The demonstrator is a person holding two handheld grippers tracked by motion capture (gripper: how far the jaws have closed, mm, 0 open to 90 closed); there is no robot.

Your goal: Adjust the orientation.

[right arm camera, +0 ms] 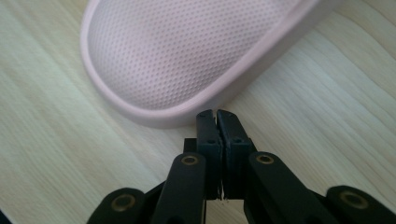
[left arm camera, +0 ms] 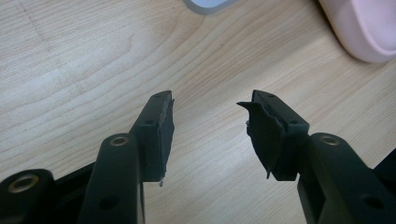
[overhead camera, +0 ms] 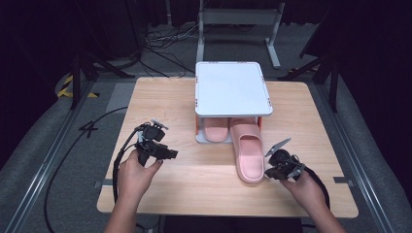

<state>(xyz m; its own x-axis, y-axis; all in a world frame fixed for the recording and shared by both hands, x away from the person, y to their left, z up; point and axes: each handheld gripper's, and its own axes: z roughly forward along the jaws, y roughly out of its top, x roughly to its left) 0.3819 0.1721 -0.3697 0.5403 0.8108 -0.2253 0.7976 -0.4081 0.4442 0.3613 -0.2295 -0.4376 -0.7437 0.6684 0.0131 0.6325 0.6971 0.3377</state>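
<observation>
One pink slipper [overhead camera: 250,151] lengthwise — toe toward rack [overhead camera: 232,89], right hand-held gripper [overhead camera: 275,168] closed at heel.

Desk [overhead camera: 194,170]: rectangular, light wood-grain top. A white two-level rack [overhead camera: 232,87] stands at the rear centre. One pink slipper [overhead camera: 216,128] lies under the rack; a second pink slipper [overhead camera: 249,153] lies partly outside, its heel toward the front edge.

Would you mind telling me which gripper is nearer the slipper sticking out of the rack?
Right. The right gripper sits shut at the slipper's heel; the left gripper hovers open, well off to its left.
</observation>
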